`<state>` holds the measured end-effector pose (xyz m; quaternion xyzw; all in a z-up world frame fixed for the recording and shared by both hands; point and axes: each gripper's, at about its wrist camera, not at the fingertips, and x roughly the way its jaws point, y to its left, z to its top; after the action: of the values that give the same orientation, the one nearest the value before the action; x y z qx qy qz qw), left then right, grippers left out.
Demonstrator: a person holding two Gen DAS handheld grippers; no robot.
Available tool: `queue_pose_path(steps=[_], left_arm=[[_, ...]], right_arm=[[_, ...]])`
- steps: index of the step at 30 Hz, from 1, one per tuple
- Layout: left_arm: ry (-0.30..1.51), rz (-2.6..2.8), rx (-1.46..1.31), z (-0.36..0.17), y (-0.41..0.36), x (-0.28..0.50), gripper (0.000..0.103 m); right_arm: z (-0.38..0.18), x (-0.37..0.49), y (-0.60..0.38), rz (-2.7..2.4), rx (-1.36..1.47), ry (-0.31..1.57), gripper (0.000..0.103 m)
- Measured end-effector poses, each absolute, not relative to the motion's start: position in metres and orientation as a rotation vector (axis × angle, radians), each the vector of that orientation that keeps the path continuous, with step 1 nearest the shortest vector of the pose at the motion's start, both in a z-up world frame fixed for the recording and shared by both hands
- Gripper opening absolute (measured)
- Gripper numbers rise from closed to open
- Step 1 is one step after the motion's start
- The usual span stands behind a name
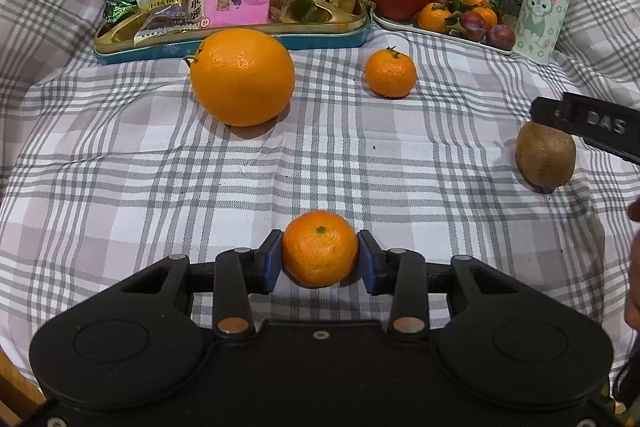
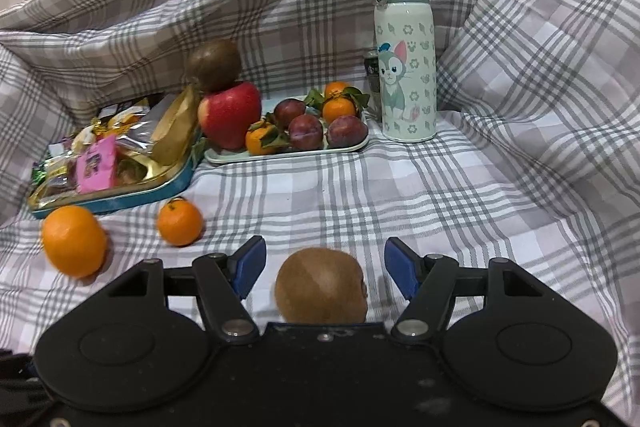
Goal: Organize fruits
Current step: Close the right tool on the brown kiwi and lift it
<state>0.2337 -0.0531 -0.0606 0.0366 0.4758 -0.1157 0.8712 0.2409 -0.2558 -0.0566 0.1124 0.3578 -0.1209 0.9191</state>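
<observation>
1. Left gripper (image 1: 320, 259): blue pads sit against both flanks of a mandarin (image 1: 320, 247), stem end up. It is gripping the fruit. Whether the fruit is lifted off the checked cloth (image 1: 320, 155) or rests on it, cannot tell.

2. Right gripper (image 2: 325, 263): jaws spread wide, pads clear of the kiwi (image 2: 322, 285) on both sides. The kiwi lies on the cloth between the fingers, close in to the gripper body. Looks lined up for a grasp, not yet closed.

3. Destination, by my reading: the pale fruit tray (image 2: 224, 157) at the back, beside the cartoon-cat flask (image 2: 406, 55). It already carries a red apple (image 2: 232, 115) with a second kiwi (image 2: 214, 65) perched on top, plus plums and leafy mandarins.

4. Loose on the cloth: a large orange (image 1: 242, 77) just in front of the snack tin (image 1: 328, 39), and a small mandarin (image 1: 391, 73) to its right, nearer the fruit tray.

5. Tray is crowded; the stacked kiwi looks precarious. New fruit should probably go to the free front edge, placed gently.
</observation>
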Motion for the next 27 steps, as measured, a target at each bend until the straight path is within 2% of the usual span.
queue_pose_path(steps=[27], left_arm=[[0.987,-0.238,0.052,-0.062,-0.05,0.238,0.048]], right_arm=[[-0.108,0.269,-0.246,-0.249,0.095,0.75,0.069]])
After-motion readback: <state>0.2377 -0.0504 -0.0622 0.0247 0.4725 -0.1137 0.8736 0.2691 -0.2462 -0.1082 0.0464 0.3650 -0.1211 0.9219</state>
